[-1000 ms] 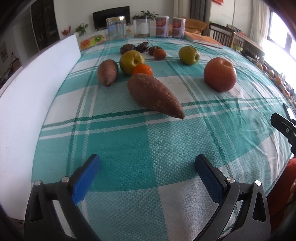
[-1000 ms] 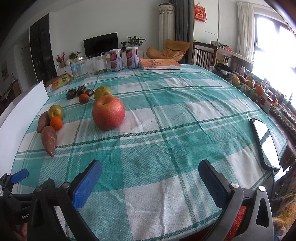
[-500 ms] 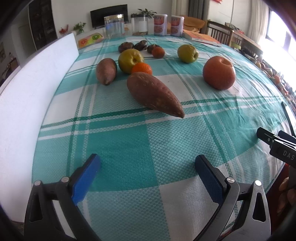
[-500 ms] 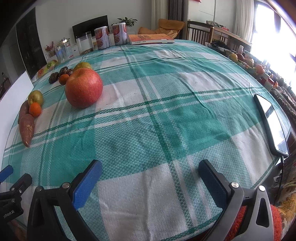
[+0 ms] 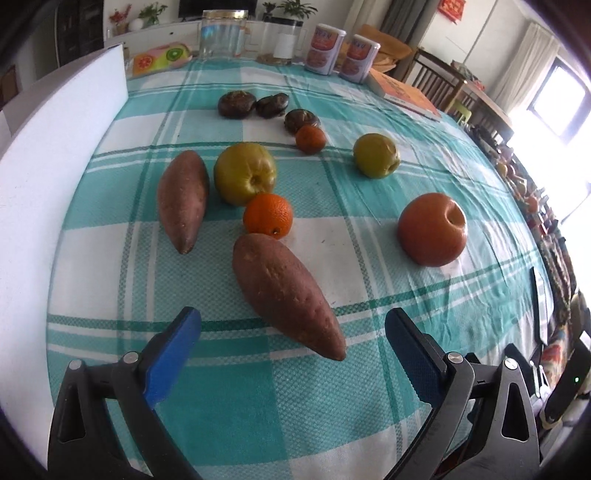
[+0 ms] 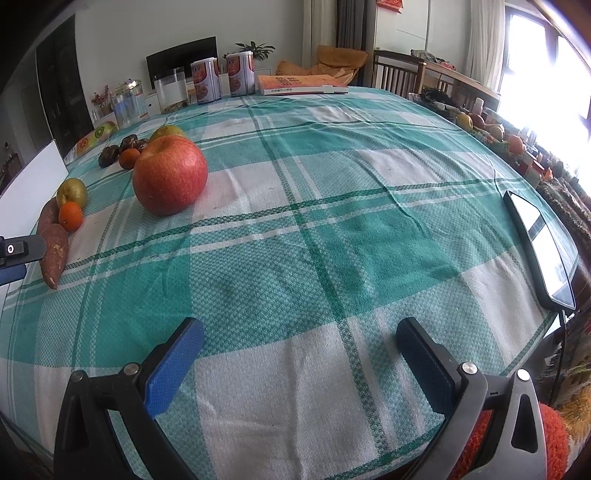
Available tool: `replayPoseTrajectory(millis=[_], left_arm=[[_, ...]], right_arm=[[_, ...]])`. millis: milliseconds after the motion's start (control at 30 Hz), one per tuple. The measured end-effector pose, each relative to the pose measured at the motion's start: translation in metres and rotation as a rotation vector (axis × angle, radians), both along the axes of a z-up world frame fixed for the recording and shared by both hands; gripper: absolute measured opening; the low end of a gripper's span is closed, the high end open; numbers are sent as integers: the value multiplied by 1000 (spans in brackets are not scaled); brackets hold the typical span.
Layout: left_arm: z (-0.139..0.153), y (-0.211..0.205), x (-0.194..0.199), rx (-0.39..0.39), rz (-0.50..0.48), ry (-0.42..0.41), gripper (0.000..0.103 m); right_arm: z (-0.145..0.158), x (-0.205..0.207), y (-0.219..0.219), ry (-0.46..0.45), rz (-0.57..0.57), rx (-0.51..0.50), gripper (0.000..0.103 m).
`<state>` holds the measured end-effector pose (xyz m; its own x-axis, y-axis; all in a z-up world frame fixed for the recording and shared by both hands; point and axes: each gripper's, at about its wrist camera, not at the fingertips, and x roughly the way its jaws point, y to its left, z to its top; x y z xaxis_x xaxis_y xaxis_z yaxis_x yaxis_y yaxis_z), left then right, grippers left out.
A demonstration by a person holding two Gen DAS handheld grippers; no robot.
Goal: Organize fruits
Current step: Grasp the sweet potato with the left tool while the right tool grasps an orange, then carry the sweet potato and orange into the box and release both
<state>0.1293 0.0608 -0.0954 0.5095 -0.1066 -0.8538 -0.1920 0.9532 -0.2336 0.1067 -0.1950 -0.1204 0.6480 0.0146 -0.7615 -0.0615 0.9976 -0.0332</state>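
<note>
Standing at the far edge, two tins and a jar — contents unclear — both tools spread, holding nothing.

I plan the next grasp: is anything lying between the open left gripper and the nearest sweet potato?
Nothing visible does. The left gripper is open, and the near sweet potato lies right ahead on the tablecloth, its tip between the fingers. The small orange sits behind it.
</note>
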Motion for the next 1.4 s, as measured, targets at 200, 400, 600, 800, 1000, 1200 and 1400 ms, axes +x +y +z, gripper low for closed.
replayPoseTrajectory(millis=[200, 400, 600, 800, 1000, 1200, 1400], left_arm=[[-11, -1, 8, 53, 33, 2, 49], [-4, 15, -18, 25, -79, 30, 47], [-7, 18, -49, 66, -206, 75, 51], [-5, 14, -54, 112, -177, 18, 46], [-7, 38, -76, 51, -129, -16, 45], [13, 48, -90, 8, -127, -61, 45], [67, 72, -118, -165, -132, -150, 45]], right_arm=[[0, -2, 1, -3, -2, 1, 103], [0, -3, 3, 9, 20, 6, 103], [22, -14, 46, 6, 268, 169, 101], [34, 31, 116, 88, 421, 262, 71], [27, 72, 184, 172, 563, 282, 63], [5, 95, 222, 224, 567, 278, 33], [31, 76, 204, 208, 555, 369, 33]])
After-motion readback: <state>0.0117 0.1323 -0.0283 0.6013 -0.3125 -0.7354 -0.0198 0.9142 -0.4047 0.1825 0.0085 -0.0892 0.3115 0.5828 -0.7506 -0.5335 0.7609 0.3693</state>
